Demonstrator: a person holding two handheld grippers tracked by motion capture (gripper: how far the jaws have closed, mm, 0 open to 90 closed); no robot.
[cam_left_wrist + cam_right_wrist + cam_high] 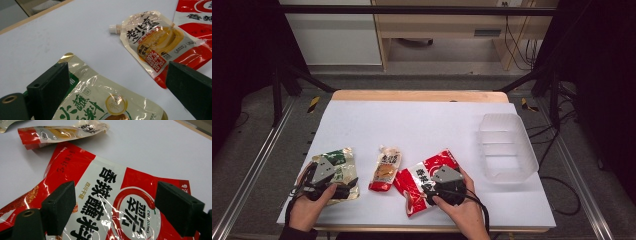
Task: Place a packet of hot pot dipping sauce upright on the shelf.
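Since the clear tub point(506, 147) sat empty, nothing looked packed yet: left gripper point(328, 176) spread over green pouch point(341, 161), right gripper point(443, 182) spread over red pouch point(419, 176), spouted pouch point(385, 169) untouched.

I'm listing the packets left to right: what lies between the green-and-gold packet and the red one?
In the high view, the spouted pouch lies between the green-and-gold packet and the red packet, flat on the white table.

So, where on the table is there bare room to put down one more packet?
The far half of the white table is bare, from its back edge down to the packets, left of the clear tray. The near edge is crowded: green packet, spout pouch and red packet lie close, with both hands there.
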